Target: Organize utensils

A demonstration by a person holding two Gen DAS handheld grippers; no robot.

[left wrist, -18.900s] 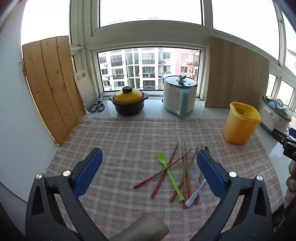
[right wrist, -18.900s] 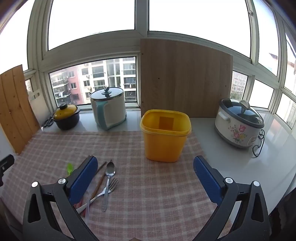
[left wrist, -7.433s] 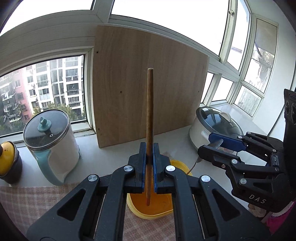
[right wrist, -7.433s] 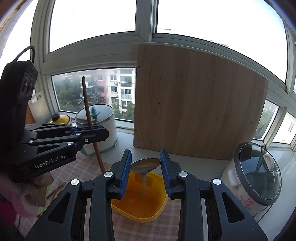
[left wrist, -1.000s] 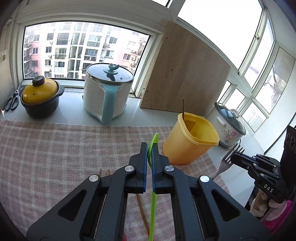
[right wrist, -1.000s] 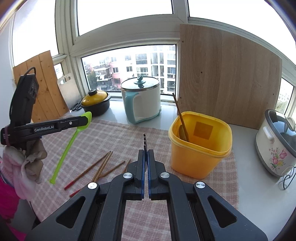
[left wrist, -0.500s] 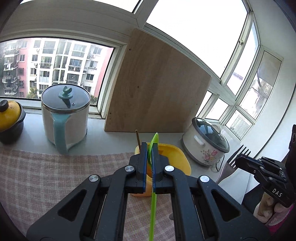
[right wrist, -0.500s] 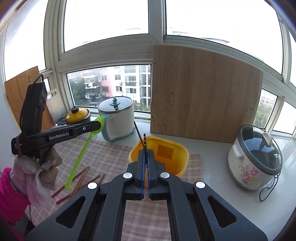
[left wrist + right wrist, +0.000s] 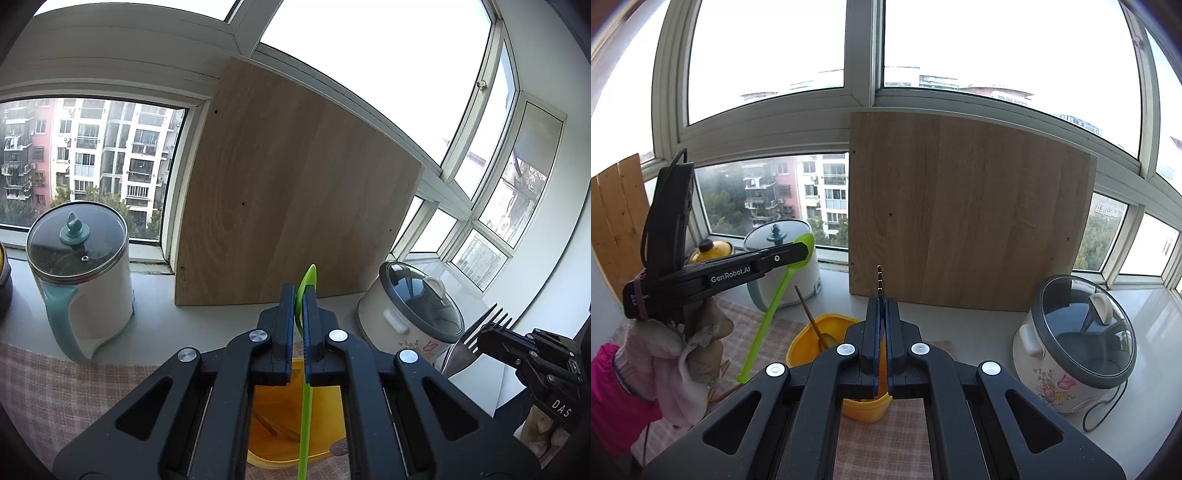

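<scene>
My left gripper is shut on a green plastic spoon, bowl up, handle hanging down over the open yellow container. From the right wrist view the left gripper holds the green spoon left of the yellow container, which holds a chopstick and a metal spoon. My right gripper is shut on a metal fork, tines up, above the container. The fork shows at the right in the left wrist view.
A wooden board leans on the window behind the container. A white rice cooker stands at the right, a white kettle and a yellow-lidded pot at the left. Chopsticks lie on the checked cloth.
Both grippers have moved closer to the yellow container and higher over it. The green spoon's handle now hangs over the container's opening. Both stay shut on their utensils.
</scene>
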